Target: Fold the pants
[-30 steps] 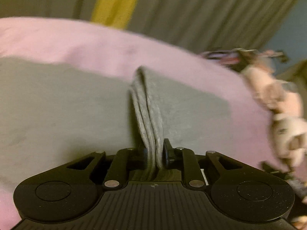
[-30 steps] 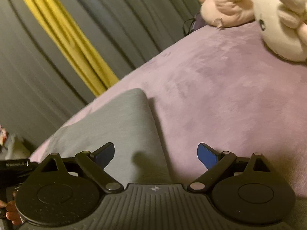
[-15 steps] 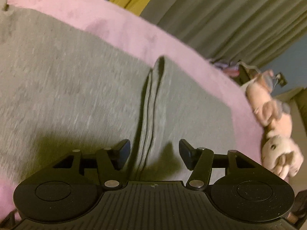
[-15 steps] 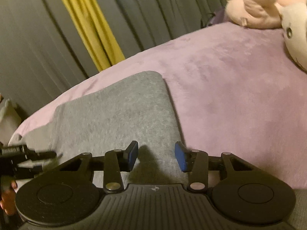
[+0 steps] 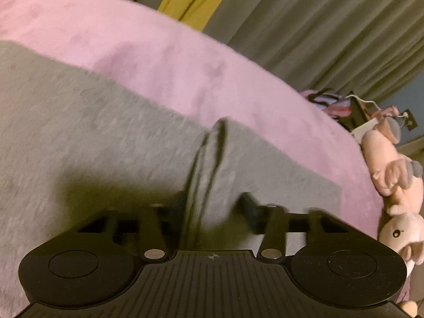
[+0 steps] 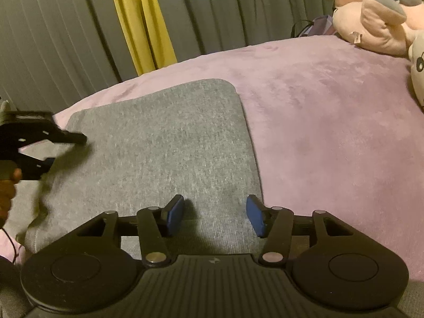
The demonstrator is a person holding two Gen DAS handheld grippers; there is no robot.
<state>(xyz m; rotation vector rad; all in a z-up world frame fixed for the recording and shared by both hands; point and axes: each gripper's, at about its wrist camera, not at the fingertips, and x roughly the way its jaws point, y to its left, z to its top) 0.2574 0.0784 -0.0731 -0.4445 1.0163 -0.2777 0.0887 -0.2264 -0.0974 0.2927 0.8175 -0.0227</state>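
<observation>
The grey pants (image 6: 159,143) lie folded flat on the pink blanket (image 6: 331,122). In the left wrist view the pants (image 5: 92,143) fill the foreground, with a layered folded edge (image 5: 209,153) running up between the jaws. My left gripper (image 5: 214,209) is open over that edge, its jaws apart and holding nothing; it also shows at the left of the right wrist view (image 6: 39,143). My right gripper (image 6: 215,216) is open and empty, low over the near part of the folded pants.
Pink plush toys (image 6: 379,23) sit at the blanket's right side, also in the left wrist view (image 5: 392,169). Grey curtains (image 6: 238,8) with a yellow strip (image 6: 140,21) hang behind the bed. Cables and small items (image 5: 352,106) lie past the bed's far edge.
My left gripper was shut on the folded edge a second ago, then opened and let it drop flat. My right gripper narrowed, reopened, and came down over the pants.
</observation>
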